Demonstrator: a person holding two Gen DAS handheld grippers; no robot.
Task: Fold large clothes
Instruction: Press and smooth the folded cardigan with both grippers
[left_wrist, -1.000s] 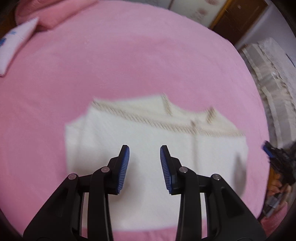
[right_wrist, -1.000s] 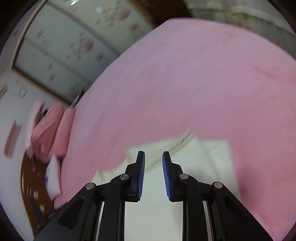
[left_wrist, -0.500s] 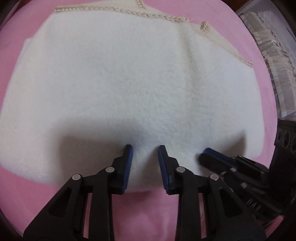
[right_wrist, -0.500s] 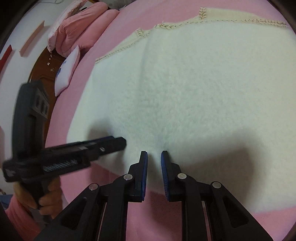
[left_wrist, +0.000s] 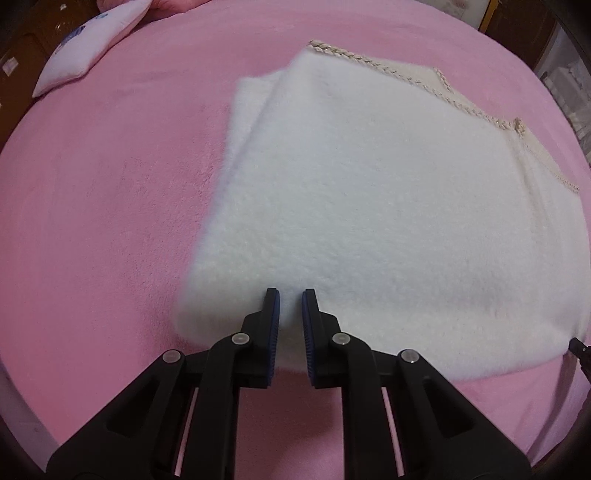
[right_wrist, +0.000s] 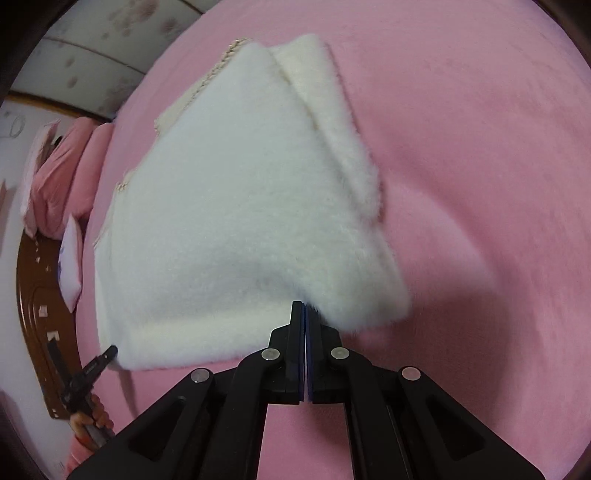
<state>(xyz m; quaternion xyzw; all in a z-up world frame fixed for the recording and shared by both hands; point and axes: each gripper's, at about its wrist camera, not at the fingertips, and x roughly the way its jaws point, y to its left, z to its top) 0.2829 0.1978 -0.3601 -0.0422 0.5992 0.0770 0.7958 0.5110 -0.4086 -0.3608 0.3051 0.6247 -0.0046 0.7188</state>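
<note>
A white fleece garment (left_wrist: 369, 206) with beige braided trim lies folded on the pink bed cover (left_wrist: 103, 221). My left gripper (left_wrist: 290, 295) is shut on its near folded edge, with fleece bunched in the narrow gap between the fingers. In the right wrist view the same garment (right_wrist: 229, 221) is lifted at its near right corner. My right gripper (right_wrist: 306, 306) is shut on that corner edge, jaws pressed together. The left gripper's tip (right_wrist: 105, 354) shows at the garment's near left corner there.
A small white pillow (left_wrist: 88, 48) lies at the bed's far left. Pink pillows (right_wrist: 62, 177) and a wooden headboard (right_wrist: 33, 314) are at the left in the right wrist view. A wardrobe with floral doors (right_wrist: 110, 48) stands behind the bed.
Both grippers have closed on the garment's near edge, the right one fully. The edge is lifted and a folded side layer now shows.
</note>
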